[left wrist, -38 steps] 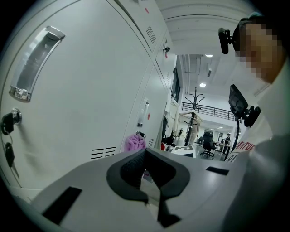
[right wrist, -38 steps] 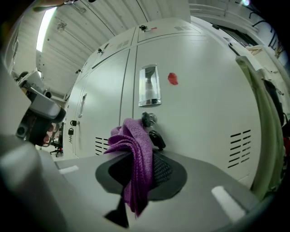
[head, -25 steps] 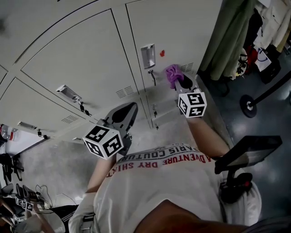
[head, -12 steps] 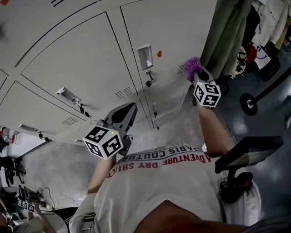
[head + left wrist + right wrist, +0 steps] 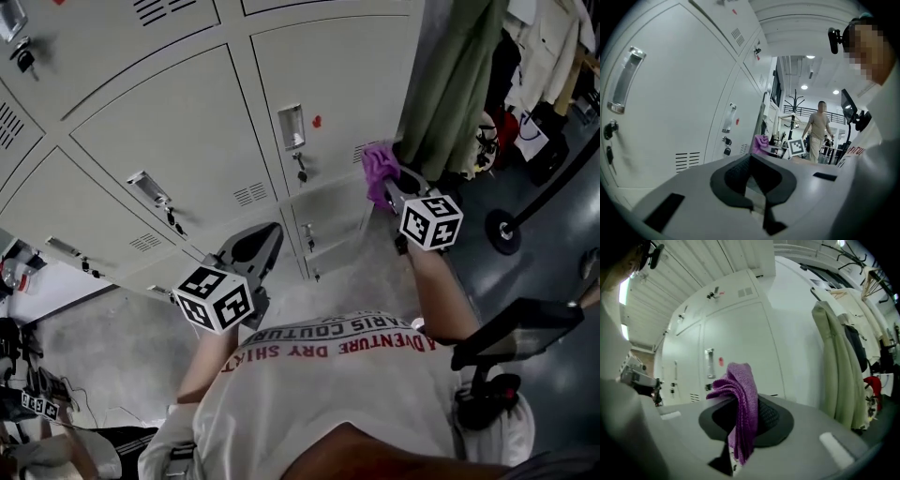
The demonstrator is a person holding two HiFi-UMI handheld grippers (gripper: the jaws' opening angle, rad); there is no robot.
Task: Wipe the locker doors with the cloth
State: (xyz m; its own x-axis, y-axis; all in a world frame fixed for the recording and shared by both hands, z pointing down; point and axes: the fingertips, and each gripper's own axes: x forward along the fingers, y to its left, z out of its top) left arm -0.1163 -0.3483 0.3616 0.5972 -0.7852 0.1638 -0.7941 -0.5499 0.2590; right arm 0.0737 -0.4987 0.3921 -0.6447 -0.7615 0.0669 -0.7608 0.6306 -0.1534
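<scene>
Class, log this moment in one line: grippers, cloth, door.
left gripper: shut, empty | right gripper: shut on crumpled purple knit cloth | cloth: near right edge of pale grey metal locker door, contact unclear

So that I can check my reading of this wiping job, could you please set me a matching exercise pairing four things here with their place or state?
Things:
1. cloth
2. left gripper
3. coat
4. sticker

Places or states:
A. hangs to the right of the lockers
B. shut, holding nothing
C. red, on a locker door
D. purple, clamped in the right gripper

Pairs: 1-D, 2-B, 3-A, 4-C.
</scene>
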